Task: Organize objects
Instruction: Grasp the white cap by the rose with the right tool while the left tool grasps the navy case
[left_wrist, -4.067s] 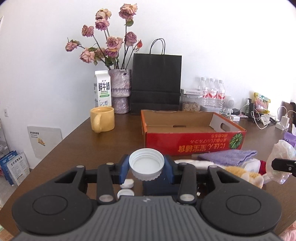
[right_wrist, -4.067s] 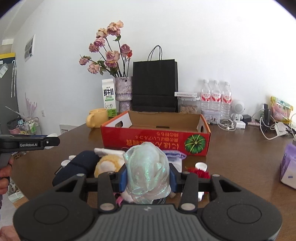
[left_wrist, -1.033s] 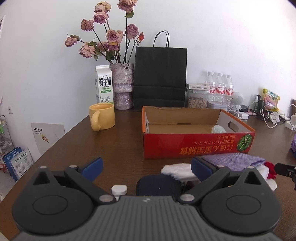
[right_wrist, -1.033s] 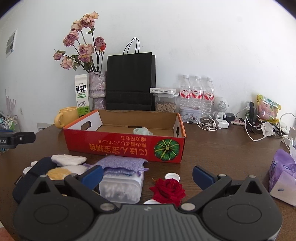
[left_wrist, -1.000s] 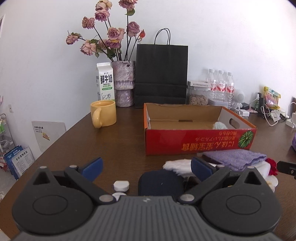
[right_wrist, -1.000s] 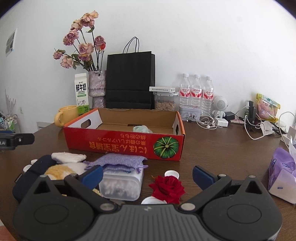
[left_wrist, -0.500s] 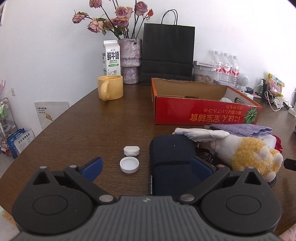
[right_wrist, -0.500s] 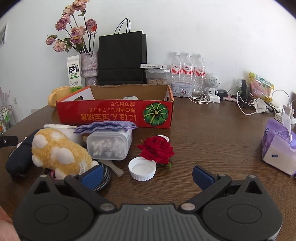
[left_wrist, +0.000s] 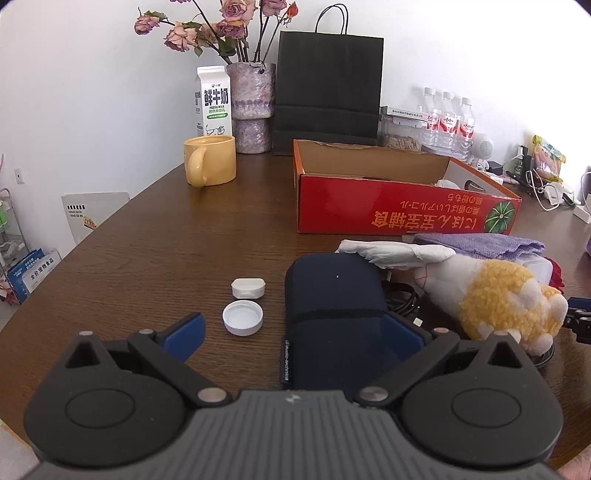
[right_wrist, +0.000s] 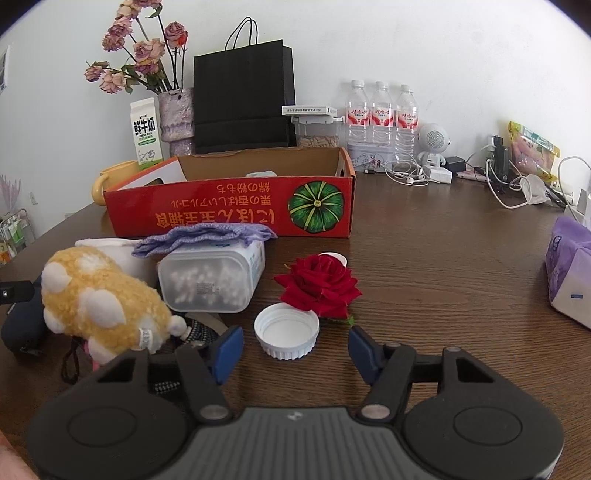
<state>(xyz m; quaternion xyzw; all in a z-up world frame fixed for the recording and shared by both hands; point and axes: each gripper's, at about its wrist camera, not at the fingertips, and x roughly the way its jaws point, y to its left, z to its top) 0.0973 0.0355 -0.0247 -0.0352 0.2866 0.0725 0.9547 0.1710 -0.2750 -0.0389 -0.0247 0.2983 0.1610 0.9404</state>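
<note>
Behind the red cardboard box (right_wrist: 229, 206), the yellow mug (right_wrist: 107, 177) shows only its handle and rim, the pale crumpled thing inside the box (right_wrist: 260, 173) peeks over the wall, and the box's print is too distorted to read.

Left gripper (left_wrist: 291, 334): pitched down toward the bench, jaws spread wide, blue pads well apart, nothing clamped. A sliver of it also shows at the left edge of the right wrist view.

Right gripper (right_wrist: 293, 349): pitched down too, low over the bench, jaws closing, about half spread. Blue pads (right_wrist: 227, 347) clear on both sides, not pressing on anything.
</note>
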